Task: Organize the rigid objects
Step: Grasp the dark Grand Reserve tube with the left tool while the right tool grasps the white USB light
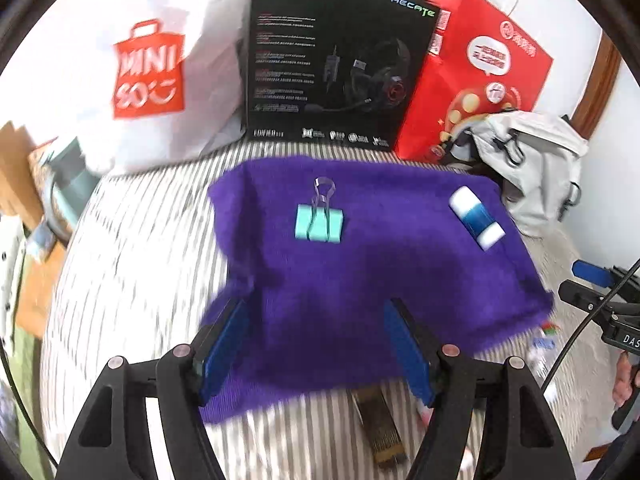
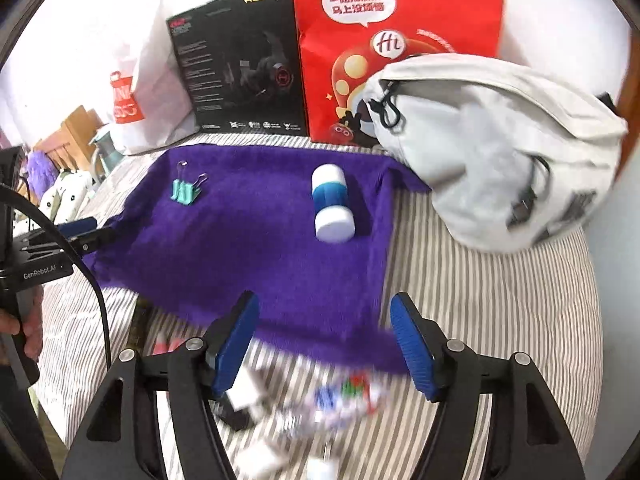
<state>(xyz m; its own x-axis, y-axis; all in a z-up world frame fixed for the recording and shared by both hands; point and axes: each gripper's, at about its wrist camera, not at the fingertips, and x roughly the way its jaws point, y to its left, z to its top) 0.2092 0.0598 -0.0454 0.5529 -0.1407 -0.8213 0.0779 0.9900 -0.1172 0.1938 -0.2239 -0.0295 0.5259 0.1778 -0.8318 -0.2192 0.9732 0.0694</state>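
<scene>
In the left wrist view, the left gripper [image 1: 316, 312] fills the bottom of the frame, its blue-padded jaws spread wide with nothing between them, hanging over the near edge of a purple cloth [image 1: 360, 280] laid on a striped bedsheet [image 1: 132, 264]. Just below the jaws a brownish flat object [image 1: 378, 428] lies on the sheet, too blurred to identify. In the right wrist view, the right gripper [image 2: 322, 316] is likewise wide open and empty, poised over the cloth's near edge; blurred small items [image 2: 332, 400] lie on the sheet at bottom centre. At the left edge of that view a hand [image 2: 28, 320] grips the handle of the other gripper.

Farther up, at the centre of the left view, a teal binder clip [image 1: 319, 222] lies flat on the cloth, its clear wire handles pointing toward the top of the frame. At the right of the cloth lies a white cylinder with a blue middle band [image 1: 476, 216]; its long axis runs diagonally from upper left to lower right in this view, and almost vertically in the right wrist view.

Beyond the cloth, along the top, stand a white shopping bag [image 1: 152, 68], a black headset box [image 1: 332, 60] and a red paper bag [image 1: 480, 68], with a grey backpack [image 1: 536, 160] slumped at the right.
</scene>
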